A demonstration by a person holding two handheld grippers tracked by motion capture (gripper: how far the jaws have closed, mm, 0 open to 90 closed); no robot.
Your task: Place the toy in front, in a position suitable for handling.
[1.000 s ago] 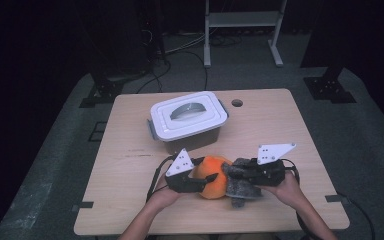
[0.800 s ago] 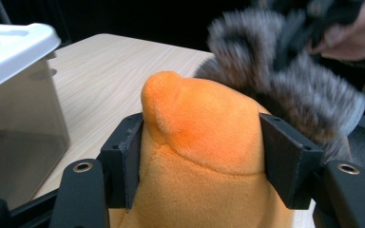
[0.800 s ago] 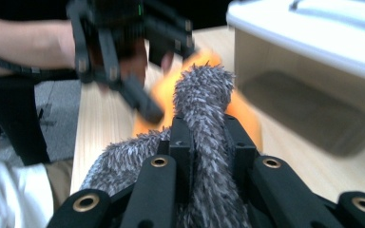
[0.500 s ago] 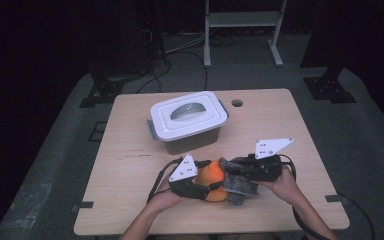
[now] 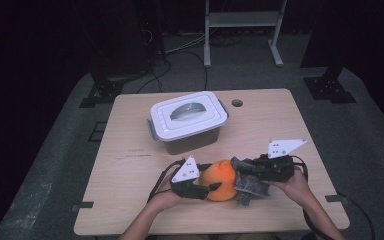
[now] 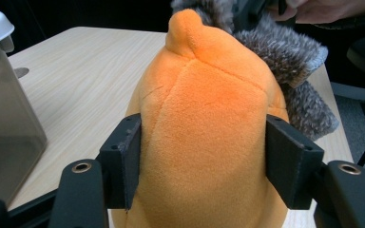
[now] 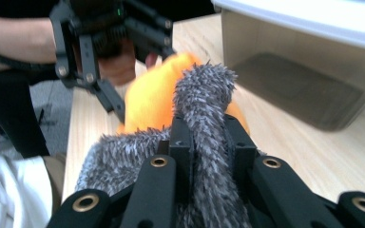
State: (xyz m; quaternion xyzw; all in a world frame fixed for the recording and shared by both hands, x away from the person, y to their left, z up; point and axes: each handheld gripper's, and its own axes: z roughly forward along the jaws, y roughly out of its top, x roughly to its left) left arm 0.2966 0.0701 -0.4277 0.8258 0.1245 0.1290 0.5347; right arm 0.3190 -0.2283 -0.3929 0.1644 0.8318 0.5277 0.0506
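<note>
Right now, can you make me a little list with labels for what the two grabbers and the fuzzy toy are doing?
toy: round orange plush toy with grey furry part, on wooden table
left gripper: jaws pressing the orange body on both sides
right gripper: jaws shut on the grey fur
box: grey plastic box with white lid, closed, behind the toy

— What stands at the back of the pale wooden table (image 5: 130, 150)?
— A translucent grey plastic box (image 5: 192, 137), closed with a white lid (image 5: 187, 116) whose handle lies flat.
— Anything behind it?
— A white metal rack (image 5: 242, 20) on the grey carpet (image 5: 55, 165), with black cables (image 5: 180, 47) near it.
</note>
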